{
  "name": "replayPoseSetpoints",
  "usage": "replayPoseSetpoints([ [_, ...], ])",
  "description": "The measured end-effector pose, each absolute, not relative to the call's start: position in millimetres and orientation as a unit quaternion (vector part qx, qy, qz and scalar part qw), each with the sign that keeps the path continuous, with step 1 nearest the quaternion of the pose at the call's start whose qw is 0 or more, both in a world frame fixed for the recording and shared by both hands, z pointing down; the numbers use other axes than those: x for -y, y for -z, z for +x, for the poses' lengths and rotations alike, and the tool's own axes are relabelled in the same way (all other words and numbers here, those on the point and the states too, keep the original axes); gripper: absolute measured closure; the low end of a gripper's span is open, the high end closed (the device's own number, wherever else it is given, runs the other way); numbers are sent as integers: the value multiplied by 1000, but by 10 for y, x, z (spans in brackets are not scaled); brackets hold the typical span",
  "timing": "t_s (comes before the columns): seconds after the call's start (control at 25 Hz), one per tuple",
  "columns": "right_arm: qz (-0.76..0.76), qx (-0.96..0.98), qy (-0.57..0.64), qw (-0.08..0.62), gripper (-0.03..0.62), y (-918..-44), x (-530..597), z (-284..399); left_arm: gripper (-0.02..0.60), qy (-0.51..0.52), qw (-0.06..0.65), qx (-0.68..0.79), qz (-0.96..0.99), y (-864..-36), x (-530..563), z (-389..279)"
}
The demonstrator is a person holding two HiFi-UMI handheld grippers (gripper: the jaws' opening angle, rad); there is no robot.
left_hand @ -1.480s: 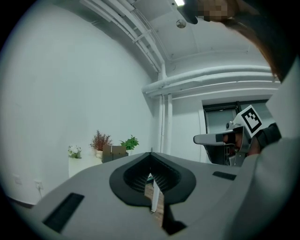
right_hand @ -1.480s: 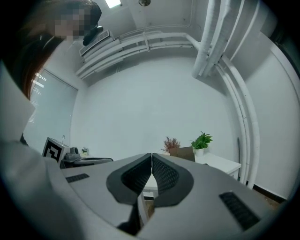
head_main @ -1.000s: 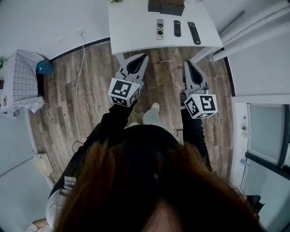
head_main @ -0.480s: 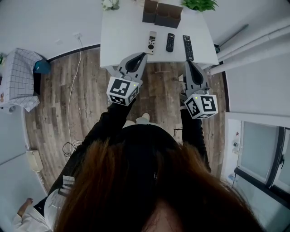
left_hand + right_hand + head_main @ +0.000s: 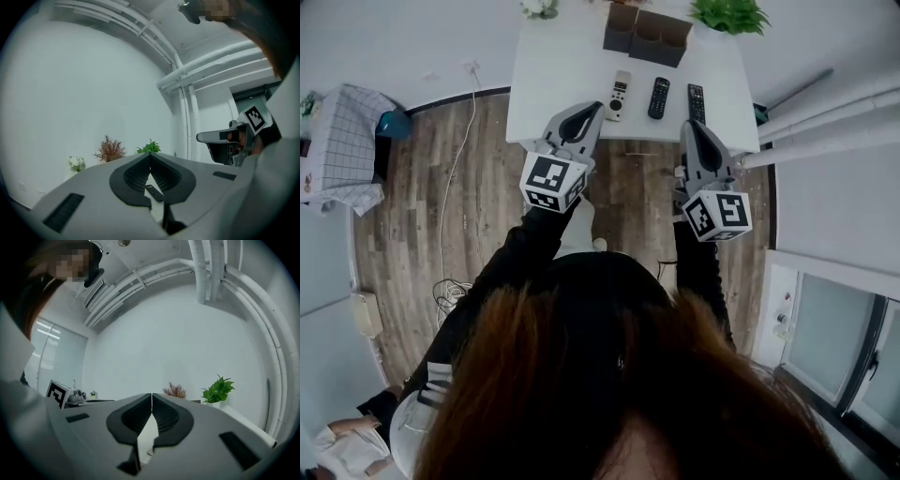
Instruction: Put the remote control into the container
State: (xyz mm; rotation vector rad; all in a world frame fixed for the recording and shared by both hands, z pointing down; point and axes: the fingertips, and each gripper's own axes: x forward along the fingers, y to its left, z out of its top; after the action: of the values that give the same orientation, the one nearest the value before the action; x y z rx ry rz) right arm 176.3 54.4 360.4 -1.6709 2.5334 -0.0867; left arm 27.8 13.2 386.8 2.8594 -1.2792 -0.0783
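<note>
A: Both claws have come up to the table (image 5: 553,66) since a second ago. Their tips now hang over its near edge, and the box and plant, cut off before, show whole.

B: How do the claws stand?

A: On the left claw (image 5: 594,109) the ribbed black pads are pressed together at the tip, pinching nothing. Its own view shows a black remote (image 5: 154,192) through the diamond-shaped gap lower down, lying on the table beyond; which of the two black ones, I cannot tell. The right claw (image 5: 688,128) is the same: pads meeting, empty.

B: And the remotes?

A: Three flat bars lie side by side on the smooth white top, none in the box. The pale remote (image 5: 620,95) lies just ahead and right of the left claw's tip. The short black remote (image 5: 658,97) sits ahead, between the two tips. The long black remote (image 5: 697,101) has its near end just beside the right claw's tip.

B: The box?

A: Brown cardboard box (image 5: 647,33), open-topped, split into compartments, well ahead of both claws, past the remotes.

B: Anything else?

A: A leafy green plant (image 5: 729,14) stands ahead and right of the right claw, and white flowers (image 5: 540,7) ahead and left of the left claw. Behind the tips is a wood-plank floor (image 5: 422,187), with a checked cloth (image 5: 342,150) far off to the left.
</note>
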Motion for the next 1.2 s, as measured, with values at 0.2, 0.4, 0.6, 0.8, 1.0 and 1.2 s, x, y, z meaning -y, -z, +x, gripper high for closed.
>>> replayPoseSetpoints([
  [0.2, -545, -836, 35, 49, 576, -3679, -305, 1787, 572, 14, -3, 412, 911, -3921, 170, 288],
  [0.4, -568, -822, 40, 31, 576, -3747, -30, 2060, 572, 18, 9, 402, 915, -3973, 603, 441],
  [0.6, -590, -806, 46, 17, 576, -3752, 326, 2285, 572, 22, 8, 387, 922, -3907, 1082, 590],
  [0.8, -596, -801, 48, 24, 574, -3694, 739, 2285, 572, 18, 9, 376, 926, -3879, 1532, 653],
  [1.0, -603, -796, 56, 20, 575, -3768, 1192, 2300, 572, 15, 16, 376, 926, -3884, 1963, 616],
  [1.2, -631, -772, 75, 13, 574, -3931, 1615, 2479, 572, 21, -7, 360, 933, -3750, 2348, 652],
])
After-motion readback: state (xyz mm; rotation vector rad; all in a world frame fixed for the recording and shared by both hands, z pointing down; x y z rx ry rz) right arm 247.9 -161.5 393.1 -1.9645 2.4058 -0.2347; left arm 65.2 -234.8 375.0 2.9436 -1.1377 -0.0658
